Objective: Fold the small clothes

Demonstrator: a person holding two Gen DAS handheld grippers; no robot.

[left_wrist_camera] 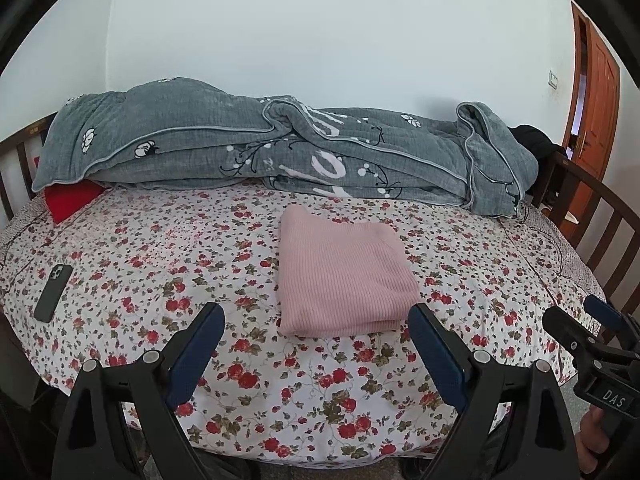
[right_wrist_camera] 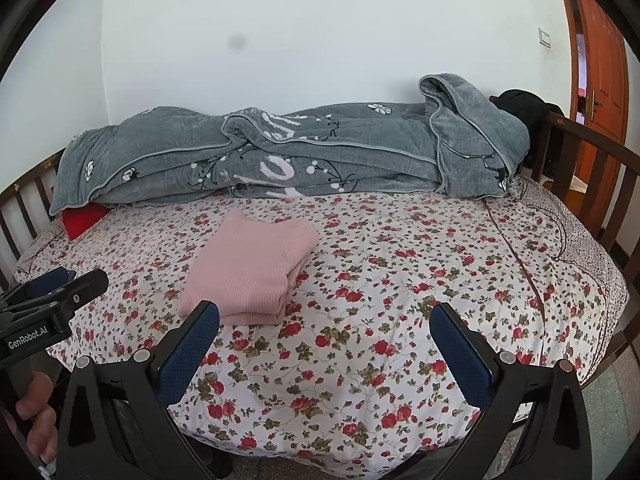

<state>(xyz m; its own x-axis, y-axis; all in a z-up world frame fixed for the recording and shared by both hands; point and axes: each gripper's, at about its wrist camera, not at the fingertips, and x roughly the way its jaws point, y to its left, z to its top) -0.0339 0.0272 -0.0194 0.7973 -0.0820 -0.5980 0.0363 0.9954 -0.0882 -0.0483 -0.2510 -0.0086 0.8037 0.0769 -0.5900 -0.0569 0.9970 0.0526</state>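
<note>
A pink ribbed garment (left_wrist_camera: pixel 340 276) lies folded into a neat rectangle on the floral bed sheet (left_wrist_camera: pixel 160 256); it also shows in the right wrist view (right_wrist_camera: pixel 248 268). My left gripper (left_wrist_camera: pixel 316 320) is open and empty, held back from the garment's near edge, near the front of the bed. My right gripper (right_wrist_camera: pixel 324 318) is open and empty, to the right of the garment. The right gripper also shows at the right edge of the left wrist view (left_wrist_camera: pixel 588 316), and the left gripper at the left edge of the right wrist view (right_wrist_camera: pixel 76 280).
A grey quilt (left_wrist_camera: pixel 256 148) is bunched along the wall side of the bed. A red item (left_wrist_camera: pixel 68 200) pokes out under its left end. A dark phone (left_wrist_camera: pixel 53 293) lies on the sheet at left. Wooden rails (right_wrist_camera: pixel 592 168) bound the bed; a wooden door (right_wrist_camera: pixel 600 80) stands at right.
</note>
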